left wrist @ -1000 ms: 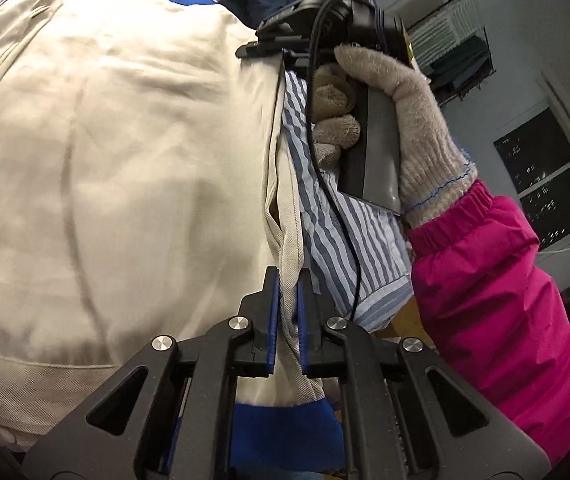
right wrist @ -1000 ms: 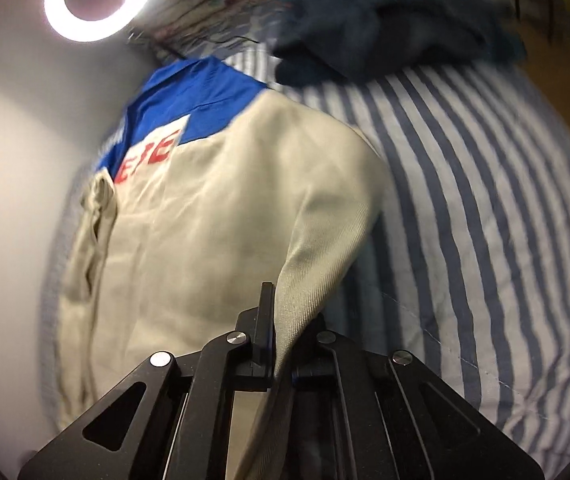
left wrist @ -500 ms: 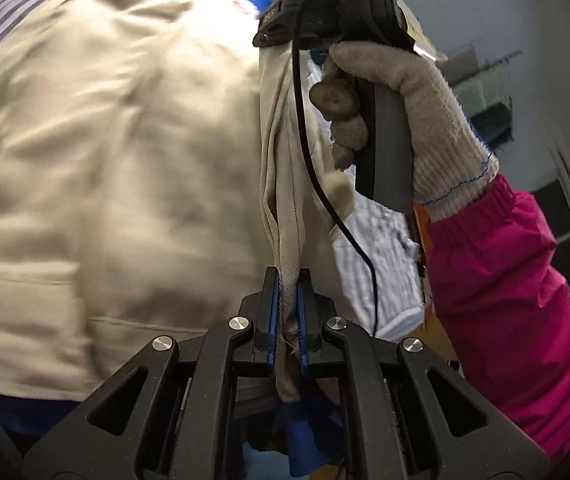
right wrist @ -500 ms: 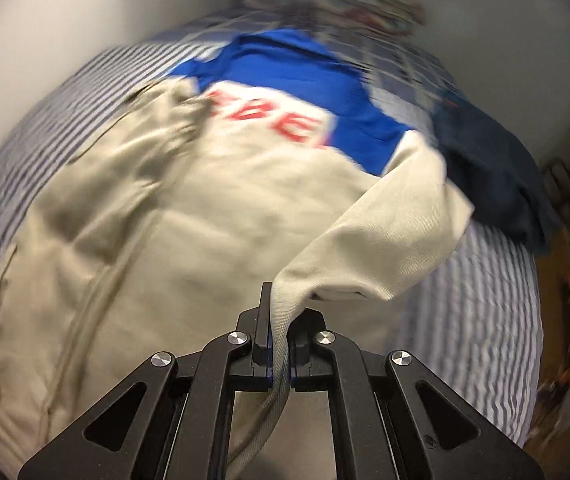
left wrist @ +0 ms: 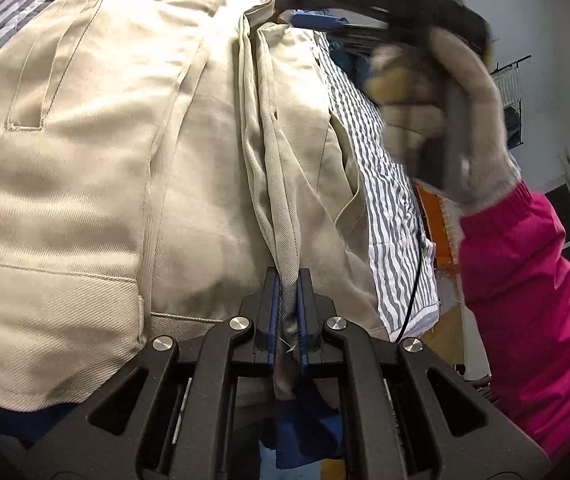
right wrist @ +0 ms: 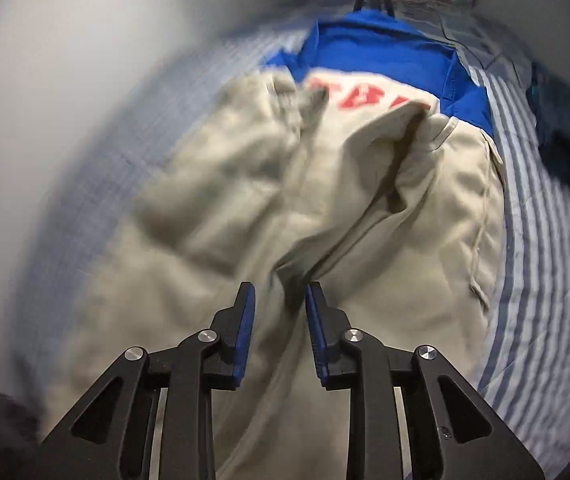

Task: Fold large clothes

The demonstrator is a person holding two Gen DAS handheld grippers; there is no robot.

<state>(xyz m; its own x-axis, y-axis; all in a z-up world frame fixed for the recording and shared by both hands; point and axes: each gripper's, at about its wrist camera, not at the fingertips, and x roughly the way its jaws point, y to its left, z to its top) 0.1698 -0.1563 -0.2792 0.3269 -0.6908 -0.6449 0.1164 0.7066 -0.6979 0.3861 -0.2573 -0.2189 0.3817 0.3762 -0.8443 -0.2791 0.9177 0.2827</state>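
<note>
two wrist views, each giving something the other lacks. left wrist view: left gripper (left wrist: 287,304) with jaws pinched narrow on a bunched fold of the beige jacket (left wrist: 85,168); fabric runs up from between the blue pads as a ridge of pleats. a welt pocket shows at upper left of the cloth, a blue lower layer beneath the gripper body. this view alone shows the gloved right hand (left wrist: 445,120) in a pink sleeve (left wrist: 525,292), wrapped round the other tool's handle, blurred, above the striped sheet (left wrist: 393,220). right wrist view: right gripper (right wrist: 279,320) with jaws parted, blue pads clear of each other, nothing clamped; the jacket lies just ahead and under them, a raised crease leading away from the gap. only here the blue yoke (right wrist: 377,46) and red lettering (right wrist: 365,98) at the far end show, letters too smeared to read. jacket lies on the striped sheet; dark garment (right wrist: 569,140) at right edge. left half of this view heavily blurred
</note>
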